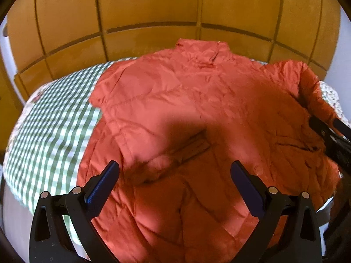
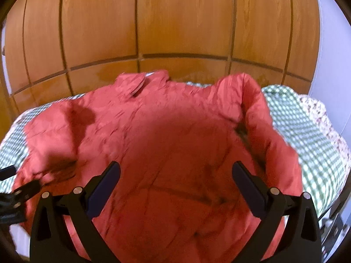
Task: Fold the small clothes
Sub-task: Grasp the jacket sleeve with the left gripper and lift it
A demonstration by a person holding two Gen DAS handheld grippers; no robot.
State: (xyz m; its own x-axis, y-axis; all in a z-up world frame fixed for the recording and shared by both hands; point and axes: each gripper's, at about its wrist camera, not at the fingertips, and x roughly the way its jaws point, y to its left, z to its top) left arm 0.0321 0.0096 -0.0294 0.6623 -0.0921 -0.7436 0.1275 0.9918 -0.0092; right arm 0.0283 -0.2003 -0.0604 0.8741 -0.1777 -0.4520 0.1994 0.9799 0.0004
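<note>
Looking down, I see a red puffer jacket (image 1: 186,114) spread across a checked bed (image 1: 50,131), collar toward the far edge by the wooden wardrobe (image 1: 153,6). My left gripper (image 1: 174,171) and right gripper (image 2: 176,171) hover over it, jaws wide, holding nothing. It looks light, soft, slippery; I judge the raised right sleeve (image 2: 258,114) the best hold.

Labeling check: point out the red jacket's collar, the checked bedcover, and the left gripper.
red jacket's collar (image 1: 203,51), left wrist view, on the collar's middle.
checked bedcover (image 1: 54,118), left wrist view, on bare cloth beside the jacket.
left gripper (image 1: 174,175), left wrist view, midway between fingertips.
</note>
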